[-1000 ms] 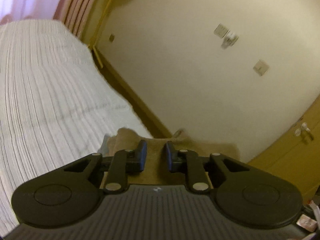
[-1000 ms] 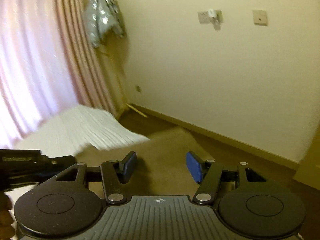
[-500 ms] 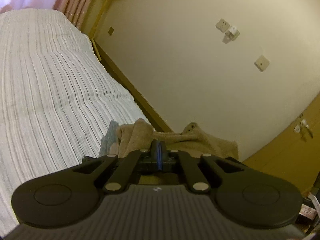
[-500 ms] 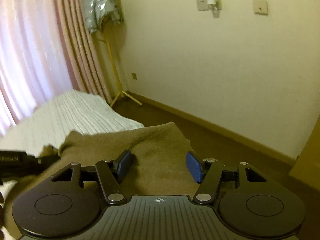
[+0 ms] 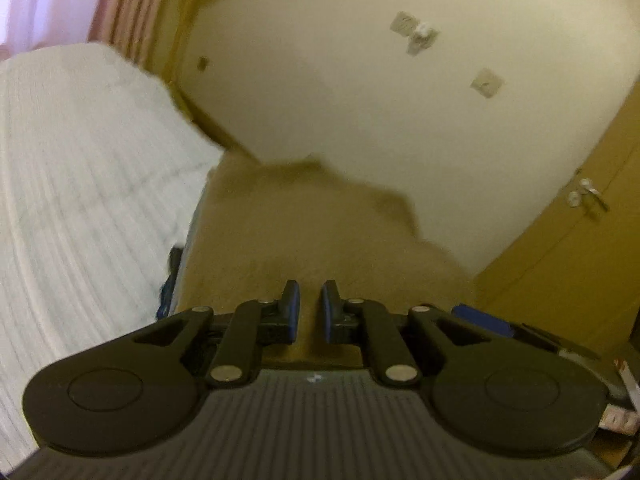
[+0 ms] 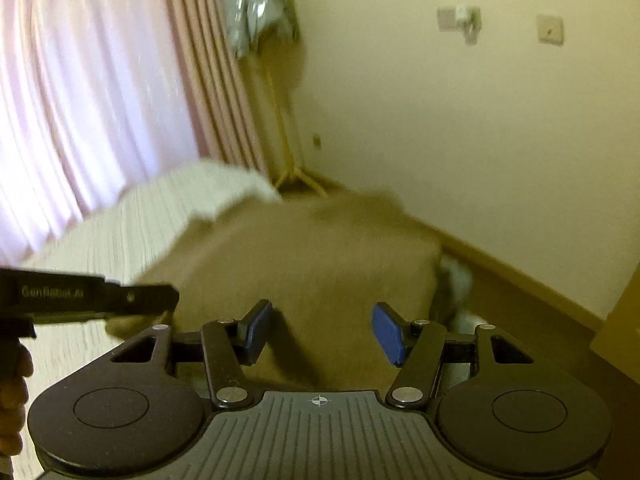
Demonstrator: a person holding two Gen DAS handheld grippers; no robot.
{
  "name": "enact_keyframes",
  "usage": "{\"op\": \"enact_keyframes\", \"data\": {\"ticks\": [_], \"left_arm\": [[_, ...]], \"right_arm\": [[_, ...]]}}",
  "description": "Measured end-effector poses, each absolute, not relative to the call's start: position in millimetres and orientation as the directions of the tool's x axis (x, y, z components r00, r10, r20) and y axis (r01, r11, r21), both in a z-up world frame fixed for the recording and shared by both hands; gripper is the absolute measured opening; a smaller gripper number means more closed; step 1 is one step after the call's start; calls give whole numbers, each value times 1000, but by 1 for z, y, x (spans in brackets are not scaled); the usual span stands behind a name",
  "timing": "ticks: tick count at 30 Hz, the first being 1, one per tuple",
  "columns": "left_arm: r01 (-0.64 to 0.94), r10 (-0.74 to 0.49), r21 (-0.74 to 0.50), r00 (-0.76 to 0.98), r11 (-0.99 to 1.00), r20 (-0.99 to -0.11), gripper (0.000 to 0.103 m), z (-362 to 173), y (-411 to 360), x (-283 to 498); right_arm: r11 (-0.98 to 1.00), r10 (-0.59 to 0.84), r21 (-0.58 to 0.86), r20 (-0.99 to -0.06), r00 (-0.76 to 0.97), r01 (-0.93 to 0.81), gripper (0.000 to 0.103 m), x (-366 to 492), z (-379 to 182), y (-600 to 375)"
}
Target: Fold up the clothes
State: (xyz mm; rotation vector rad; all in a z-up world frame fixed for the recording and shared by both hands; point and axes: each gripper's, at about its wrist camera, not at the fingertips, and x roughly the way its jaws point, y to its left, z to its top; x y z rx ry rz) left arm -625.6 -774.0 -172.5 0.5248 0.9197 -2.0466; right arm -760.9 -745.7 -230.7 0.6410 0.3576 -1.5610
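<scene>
left claw (image 5: 307, 306) reopened since before; right claw (image 6: 322, 330) spread over tan garment (image 6: 304, 252).

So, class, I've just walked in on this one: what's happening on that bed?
A person is working on a tan garment spread on a white striped bed, with a handheld gripper in each hand. The left gripper sits over the cloth with its jaws slightly apart, gripping nothing. The right gripper is wide open above the cloth. Both views are motion-blurred. No fold is being held right now.

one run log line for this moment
left hand-held gripper: open | right hand-held gripper: open | tan fleece garment: on white striped bed
</scene>
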Motion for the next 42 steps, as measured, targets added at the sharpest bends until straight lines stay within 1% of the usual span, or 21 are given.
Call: {"op": "enact_keyframes", "data": {"ticks": [5, 11, 13, 14, 15, 16, 20, 23, 24, 28, 32, 38, 42], "left_arm": [[840, -510, -403, -541, -362, -669, 6, -184, -778, -625], [874, -508, -333, -478, -353, -716, 6, -164, -770, -633], [886, -510, -301, -452, -353, -732, 13, -156, -766, -635], [894, -514, -271, -430, -358, -742, 22, -151, -761, -635], [901, -519, -242, -409, -360, -750, 29, -144, -756, -635], [905, -523, -220, -394, -364, -755, 29, -138, -750, -633], [908, -532, -163, -363, -386, -765, 38, -118, -724, -624], [911, -539, -131, -341, -390, -770, 40, -105, -703, -615], [912, -540, -126, -338, -391, -770, 42, -102, -695, -611], [907, -545, -114, -340, -406, -766, 43, -93, -661, -587], [911, -554, -101, -327, -399, -765, 48, -88, -626, -554], [923, -576, -54, -283, -381, -767, 48, -86, -578, -513], [914, -593, -43, -296, -402, -749, 49, -77, -547, -502]], "right_arm": [[-85, -781, 122, -624, 10, 989, 60, -759, -246, -752], [-108, -745, 128, -667, 5, 986, 60, -761, -233, -760], [-119, -749, 133, -662, -1, 984, 60, -763, -222, -749], [-125, -752, 134, -659, -6, 983, 60, -763, -216, -745], [-135, -751, 131, -660, -15, 982, 60, -762, -210, -739], [-145, -749, 128, -662, -24, 981, 60, -761, -205, -734], [-198, -729, 178, -684, -23, 964, 60, -750, -190, -705], [-234, -712, 206, -702, -23, 950, 60, -739, -181, -682], [-239, -709, 204, -704, -27, 950, 60, -734, -178, -674], [-264, -696, 191, -716, -50, 945, 60, -715, -170, -639], [-288, -685, 180, -725, -70, 941, 60, -696, -165, -598], [-308, -672, 158, -734, -96, 938, 60, -668, -164, -538], [-317, -679, 160, -727, -106, 935, 60, -651, -158, -506]]}}
